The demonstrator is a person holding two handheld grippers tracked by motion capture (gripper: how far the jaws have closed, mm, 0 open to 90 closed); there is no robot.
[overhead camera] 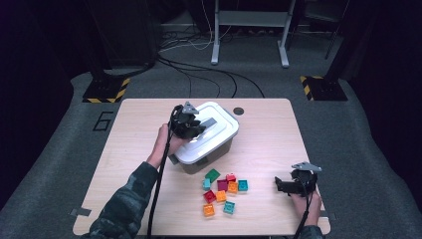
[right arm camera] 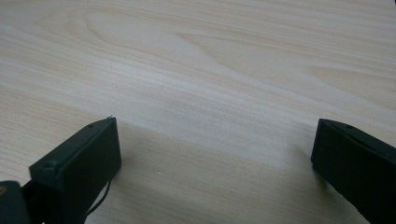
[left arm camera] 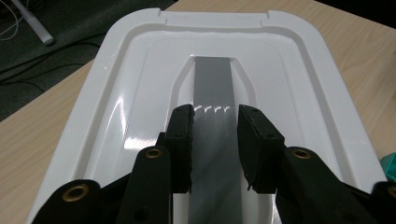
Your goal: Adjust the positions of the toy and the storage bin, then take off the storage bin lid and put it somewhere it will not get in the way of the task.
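A grey box [overhead camera: 211, 158] with a white lid [overhead camera: 221, 130] stands at the table's middle. My left gripper [overhead camera: 195, 130] reaches over the lid from the left. In the left gripper view its jaws [left arm camera: 215, 116] flank the lid's grey handle strip [left arm camera: 213, 84], and the pads press on both its edges. The white lid [left arm camera: 140, 84] lies flat around them. My right gripper [overhead camera: 280, 185] rests near the front right edge, pointing left. Its jaws [right arm camera: 215, 140] stand wide open over bare wood, with nothing between them.
Several small coloured bricks [overhead camera: 222, 191] lie loose in front of the box, between the two hands. A teal brick [left arm camera: 390, 165] peeks in beside the lid. A dark round disc [overhead camera: 239, 111] sits behind the box. The wooden table [overhead camera: 134, 129] has bare room on its left.
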